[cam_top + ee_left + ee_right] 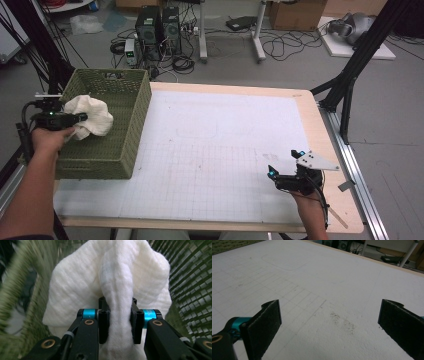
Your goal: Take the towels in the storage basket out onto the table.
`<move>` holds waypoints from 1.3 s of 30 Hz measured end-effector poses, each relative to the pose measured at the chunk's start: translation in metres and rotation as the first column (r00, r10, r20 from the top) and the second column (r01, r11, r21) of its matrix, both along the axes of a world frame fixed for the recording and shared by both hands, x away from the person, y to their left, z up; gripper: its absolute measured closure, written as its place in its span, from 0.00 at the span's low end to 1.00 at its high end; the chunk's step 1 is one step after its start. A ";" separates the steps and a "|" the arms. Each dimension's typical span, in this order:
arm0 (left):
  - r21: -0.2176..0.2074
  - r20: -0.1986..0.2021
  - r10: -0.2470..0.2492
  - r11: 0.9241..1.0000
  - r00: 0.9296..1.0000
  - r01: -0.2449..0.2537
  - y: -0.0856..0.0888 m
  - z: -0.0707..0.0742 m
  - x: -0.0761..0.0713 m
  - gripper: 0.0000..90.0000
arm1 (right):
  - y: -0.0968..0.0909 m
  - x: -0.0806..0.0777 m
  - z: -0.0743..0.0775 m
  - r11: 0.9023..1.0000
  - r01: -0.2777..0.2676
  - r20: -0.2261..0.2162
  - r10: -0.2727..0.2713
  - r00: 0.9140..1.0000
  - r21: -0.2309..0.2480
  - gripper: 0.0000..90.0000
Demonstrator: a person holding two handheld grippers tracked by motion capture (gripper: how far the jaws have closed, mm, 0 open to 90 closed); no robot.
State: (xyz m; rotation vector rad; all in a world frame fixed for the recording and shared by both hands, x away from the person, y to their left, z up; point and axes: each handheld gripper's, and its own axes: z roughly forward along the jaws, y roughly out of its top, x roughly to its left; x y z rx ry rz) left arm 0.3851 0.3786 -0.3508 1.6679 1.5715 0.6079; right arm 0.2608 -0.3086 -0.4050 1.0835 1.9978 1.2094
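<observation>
gripping 1 white cloth (117, 277), 1 green basket (127, 90)

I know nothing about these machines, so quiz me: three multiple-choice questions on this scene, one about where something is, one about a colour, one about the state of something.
1. Where is the white cloth?
A. Flat on the white mat
B. Over the woven basket, held up
C. On the floor

2. What colour is the woven basket?
A. Olive green
B. Red
C. Blue

3. How do the right tongs stand?
A. Shut on a cloth
B. Shut on nothing
C. Open, with nothing between them

Answers:
1 B: the high view shows the cloth bunched in the left tongs above the basket's left side.
2 A: its woven walls are olive green.
3 C: the right gripper view shows the two pads far apart over the bare white mat.
</observation>
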 end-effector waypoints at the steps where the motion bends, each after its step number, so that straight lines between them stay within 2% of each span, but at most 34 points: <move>1: -0.002 0.020 -0.005 1.000 1.000 0.005 0.000 0.004 -0.002 0.83 | 0.000 0.000 0.000 1.000 -0.003 0.002 0.003 1.000 0.000 0.05; 3: -0.013 0.067 -0.012 1.000 0.998 0.013 -0.001 0.013 -0.007 0.83 | 0.000 0.000 0.001 1.000 -0.006 -0.002 0.006 1.000 0.000 0.05; 5: -0.046 0.122 -0.006 0.999 0.993 0.011 0.000 0.022 -0.011 0.83 | 0.000 0.000 0.001 1.000 -0.005 -0.008 0.005 1.000 0.005 0.06; 8: -0.036 0.196 -0.014 0.999 0.981 0.021 -0.002 0.034 -0.016 0.83 | 0.000 -0.001 0.002 1.000 -0.001 -0.005 0.001 1.000 0.005 0.06; 11: -0.055 0.268 -0.030 0.997 0.963 0.046 -0.005 0.044 -0.021 0.83 | 0.000 -0.001 0.002 1.000 -0.003 -0.004 0.003 1.000 0.005 0.06; 13: -0.060 0.296 -0.035 0.997 0.954 0.055 -0.008 0.050 -0.025 0.83 | 0.000 -0.001 0.002 1.000 -0.004 0.000 0.004 1.000 0.003 0.05; 14: -0.072 0.320 -0.039 0.995 0.947 0.065 -0.010 0.055 -0.028 0.83 | 0.000 -0.001 0.002 1.000 -0.006 0.002 0.006 1.000 0.002 0.06; 17: -0.074 0.353 -0.051 0.994 0.934 0.082 -0.015 0.063 -0.033 0.83 | 0.001 -0.001 0.003 1.000 -0.005 0.001 0.005 1.000 0.001 0.05; 22: -0.097 0.425 -0.089 0.985 0.901 0.142 -0.028 0.080 -0.043 0.83 | 0.001 -0.001 0.003 1.000 -0.008 0.006 0.008 1.000 -0.002 0.05; 25: -0.091 0.445 -0.129 0.978 0.886 0.188 -0.042 0.089 -0.047 0.83 | 0.002 -0.001 0.003 1.000 -0.008 0.003 0.008 1.000 -0.001 0.05; 28: -0.088 0.463 -0.167 0.969 0.870 0.233 -0.056 0.094 -0.050 0.83 | 0.002 -0.001 0.003 1.000 -0.011 0.005 0.011 1.000 -0.003 0.05; 32: -0.073 0.487 -0.226 0.952 0.844 0.297 -0.077 0.101 -0.054 0.83 | 0.003 -0.001 0.003 1.000 -0.013 0.006 0.013 1.000 -0.002 0.05; 36: -0.062 0.499 -0.289 0.929 0.817 0.366 -0.102 0.106 -0.057 0.83 | 0.003 -0.001 0.003 1.000 -0.011 0.004 0.011 1.000 -0.001 0.06; 39: -0.050 0.494 -0.342 0.907 0.799 0.419 -0.122 0.107 -0.058 0.83 | 0.003 -0.001 0.003 1.000 -0.012 0.005 0.012 1.000 -0.001 0.05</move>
